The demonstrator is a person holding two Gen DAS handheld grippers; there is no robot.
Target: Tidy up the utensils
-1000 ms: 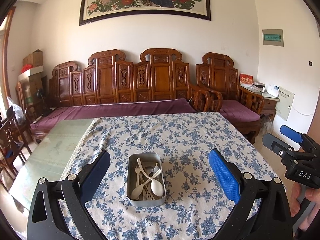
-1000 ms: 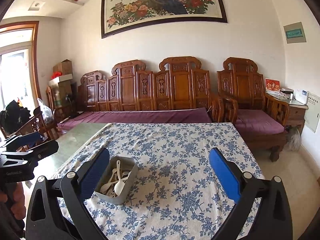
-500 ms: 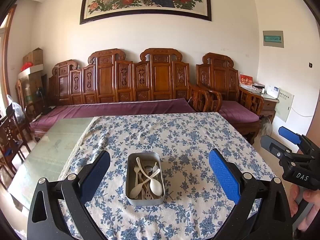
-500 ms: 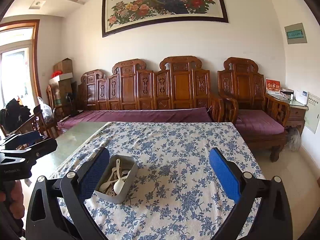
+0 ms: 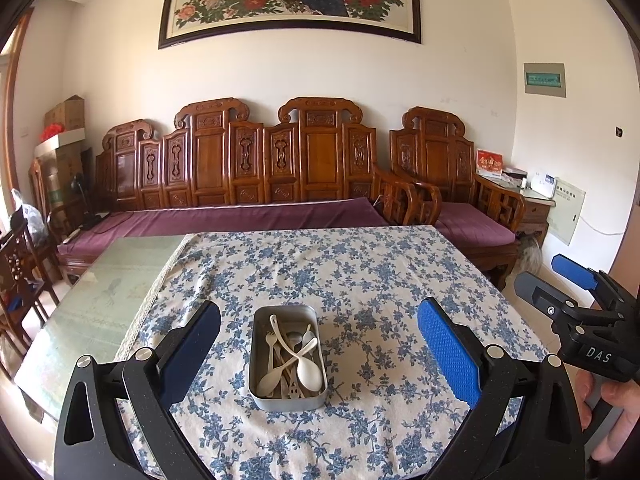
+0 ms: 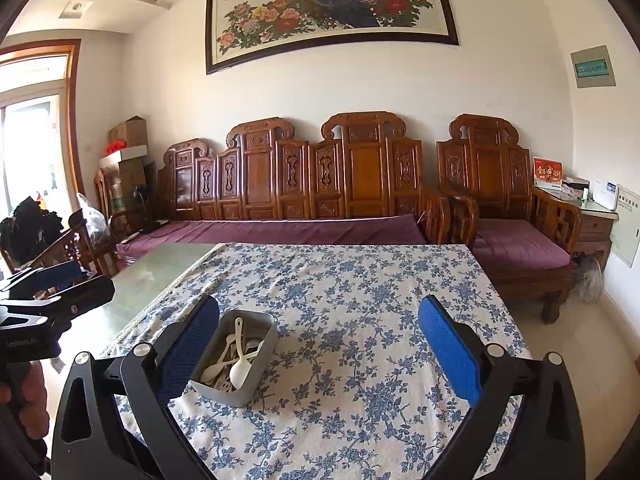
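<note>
Utensil tin (image 5: 287, 360) on floral tablecloth (image 5: 360, 280) (carved sofa (image 5: 240, 168) behind), nothing obstructing

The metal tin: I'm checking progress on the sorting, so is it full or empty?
Not empty. The metal tin holds a jumbled pile of pale spoons and forks; nothing lies on the tablecloth.

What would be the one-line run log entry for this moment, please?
stage: approach | left gripper: open, empty, facing metal tin | right gripper: open, empty | utensils: piled in tin | tablecloth
</note>
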